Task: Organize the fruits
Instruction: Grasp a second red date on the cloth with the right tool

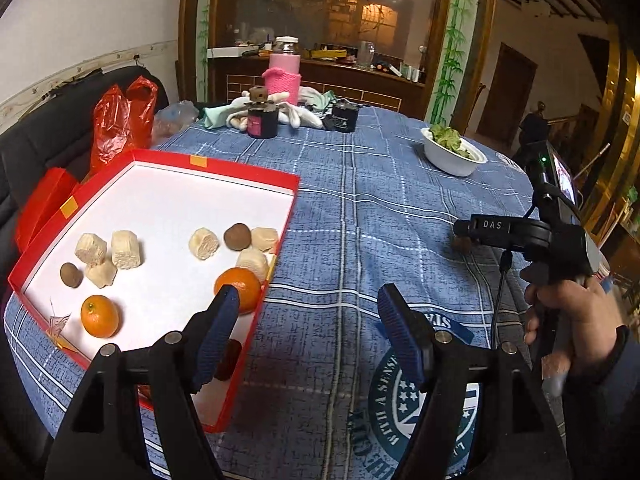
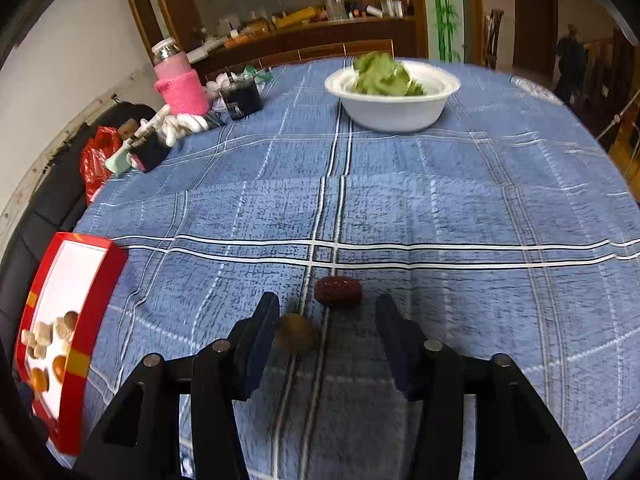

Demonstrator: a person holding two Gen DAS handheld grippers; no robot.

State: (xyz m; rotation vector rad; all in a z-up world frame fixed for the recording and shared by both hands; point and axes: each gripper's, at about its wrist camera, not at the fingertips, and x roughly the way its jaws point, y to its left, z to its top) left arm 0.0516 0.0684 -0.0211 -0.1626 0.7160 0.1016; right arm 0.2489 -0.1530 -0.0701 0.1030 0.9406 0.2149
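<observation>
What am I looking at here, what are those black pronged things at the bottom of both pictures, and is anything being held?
They are hand-held claws, one in each of a person's hands, each carrying a camera that looks along its two fingers. One picture is from the left claw, the other from the right claw. In the left view you can see the person's hand gripping the right tool. On the blue checked tablecloth lie a red box holding oranges, pale chunks and brown fruits, plus a white bowl of greens. Both claws are open and hold nothing. The right one hovers over a blurry brown fruit and a dark red one.
</observation>
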